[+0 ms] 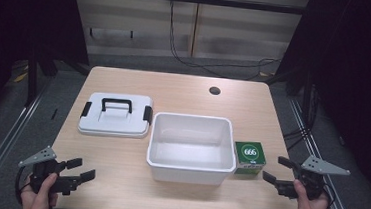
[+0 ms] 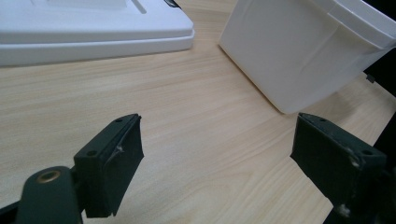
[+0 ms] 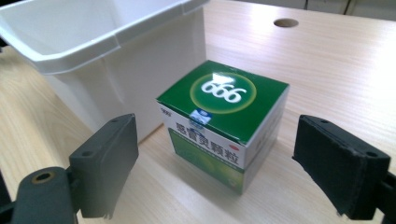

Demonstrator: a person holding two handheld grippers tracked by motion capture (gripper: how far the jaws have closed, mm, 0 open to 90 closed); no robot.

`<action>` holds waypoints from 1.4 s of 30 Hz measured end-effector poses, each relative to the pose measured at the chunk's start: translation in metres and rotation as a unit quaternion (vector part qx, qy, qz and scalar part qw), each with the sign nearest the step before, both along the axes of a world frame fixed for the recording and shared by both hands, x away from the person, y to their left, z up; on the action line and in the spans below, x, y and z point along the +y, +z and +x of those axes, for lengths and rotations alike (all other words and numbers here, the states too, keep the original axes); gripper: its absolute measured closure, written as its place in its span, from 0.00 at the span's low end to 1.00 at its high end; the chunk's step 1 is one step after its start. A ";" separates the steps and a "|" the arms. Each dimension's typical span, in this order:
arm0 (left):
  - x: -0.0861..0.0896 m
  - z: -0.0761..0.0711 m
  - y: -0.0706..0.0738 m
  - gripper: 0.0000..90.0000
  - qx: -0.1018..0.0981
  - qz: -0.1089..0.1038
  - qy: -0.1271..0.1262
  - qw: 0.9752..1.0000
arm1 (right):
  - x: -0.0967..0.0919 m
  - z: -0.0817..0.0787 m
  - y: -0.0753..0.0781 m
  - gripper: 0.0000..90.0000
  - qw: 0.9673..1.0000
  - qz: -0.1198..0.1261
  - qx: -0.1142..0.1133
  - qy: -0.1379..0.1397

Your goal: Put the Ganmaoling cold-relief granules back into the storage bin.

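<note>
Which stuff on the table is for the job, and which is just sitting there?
Probably for the job:
green box, between the open right tongs
white tub, open
white lid

Just there:
left tongs, open
table hole
floor cables

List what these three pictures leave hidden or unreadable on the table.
- White tub: front floor strip hidden by its near wall, high view.
- Lid: handle cut off by top edge, left gripper view.
- Green box: far sides hidden by its own body; small print too small, right gripper view.
</note>
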State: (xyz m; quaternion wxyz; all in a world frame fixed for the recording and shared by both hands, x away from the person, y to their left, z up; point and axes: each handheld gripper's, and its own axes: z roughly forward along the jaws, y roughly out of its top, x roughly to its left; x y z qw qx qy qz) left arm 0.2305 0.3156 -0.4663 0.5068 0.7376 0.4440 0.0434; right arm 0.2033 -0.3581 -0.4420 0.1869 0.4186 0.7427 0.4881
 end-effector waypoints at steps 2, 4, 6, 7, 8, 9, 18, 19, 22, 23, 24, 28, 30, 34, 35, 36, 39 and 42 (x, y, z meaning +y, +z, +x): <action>0.000 0.000 0.000 0.18 0.001 0.001 0.001 1.000 | -0.001 0.000 0.000 0.15 1.000 0.007 0.002 0.005; 0.000 0.001 0.000 0.18 0.001 0.002 0.000 1.000 | -0.001 0.000 0.000 0.15 1.000 0.008 0.002 0.008; 0.000 0.000 0.000 0.18 -0.001 0.004 0.006 1.000 | 0.000 0.001 -0.001 0.15 0.999 0.011 0.011 0.032; 0.000 0.000 0.000 0.18 -0.001 0.004 0.006 1.000 | 0.000 0.001 -0.001 0.15 0.999 0.011 0.011 0.032; 0.002 0.000 0.000 0.18 -0.001 0.003 0.007 1.000 | 0.001 0.002 -0.001 0.15 0.999 0.008 0.021 0.043; 0.002 0.000 0.000 0.18 -0.001 0.003 0.007 1.000 | 0.001 0.002 -0.001 0.15 0.999 0.008 0.021 0.043; -0.001 -0.001 0.001 0.18 -0.005 0.004 -0.001 1.000 | 0.005 0.001 0.011 0.19 0.998 0.005 0.015 0.056; 0.000 -0.002 0.001 0.18 -0.005 0.003 0.000 1.000 | 0.006 0.001 0.012 0.18 0.998 0.004 0.015 0.054; 0.001 -0.001 0.001 0.18 -0.003 0.002 0.002 1.000 | 0.011 0.006 0.019 0.15 0.998 -0.014 0.019 0.066; 0.001 -0.001 0.001 0.18 -0.003 0.002 0.002 1.000 | 0.011 0.006 0.019 0.15 0.998 -0.014 0.019 0.066; 0.000 -0.001 0.001 0.18 -0.003 0.000 0.001 1.000 | 0.011 0.009 0.021 0.15 0.998 -0.021 0.023 0.063; -0.001 -0.001 0.000 0.18 -0.001 0.005 0.000 1.000 | 0.015 0.018 0.026 0.15 0.997 -0.054 0.027 0.050; -0.001 -0.001 0.000 0.18 -0.001 0.005 0.001 1.000 | 0.020 0.021 0.027 0.15 0.996 -0.062 0.028 0.066; -0.001 -0.001 0.000 0.18 -0.001 0.004 0.002 1.000 | 0.030 0.027 0.031 0.15 0.993 -0.090 0.032 0.074; -0.001 -0.001 0.000 0.18 -0.001 0.004 0.001 1.000 | 0.031 0.028 0.033 0.15 0.992 -0.094 0.029 0.078; -0.001 -0.002 0.000 0.18 -0.001 0.004 0.001 1.000 | 0.032 0.030 0.035 0.15 0.992 -0.096 0.030 0.081; -0.001 -0.002 0.000 0.18 -0.001 0.003 0.001 1.000 | 0.035 0.035 0.044 0.15 0.989 -0.114 0.026 0.094; -0.001 -0.002 0.000 0.18 -0.001 0.003 0.000 1.000 | 0.036 0.040 0.048 0.15 0.986 -0.127 0.035 0.104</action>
